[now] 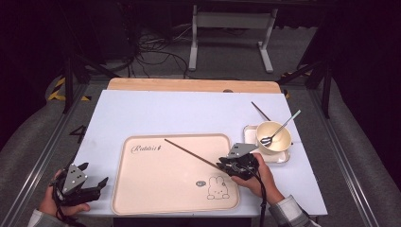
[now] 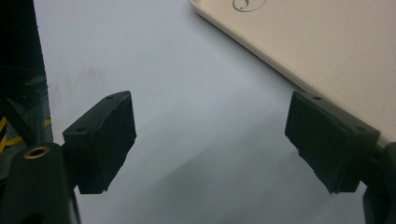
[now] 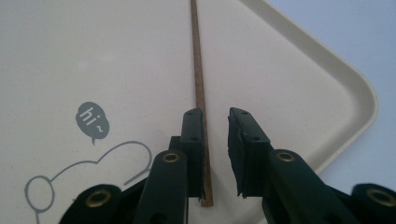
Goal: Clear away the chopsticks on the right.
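The right gripper (image 3: 215,154) has its fingers (image 3: 194,140) parted narrowly, with the near end of a brown chopstick (image 3: 200,93) lying in the gap, against the left finger and clear of the other; whether that finger presses it is hard to tell. The chopstick runs diagonally across the cream tray (image 1: 142,189). The left gripper (image 2: 210,140) rests over the bare desk (image 2: 187,70) just beside the tray's edge, fingers wide and holding nothing. A bowl (image 1: 279,142) with a utensil stands right of the tray; a second chopstick (image 1: 260,111) is partly hidden behind it.
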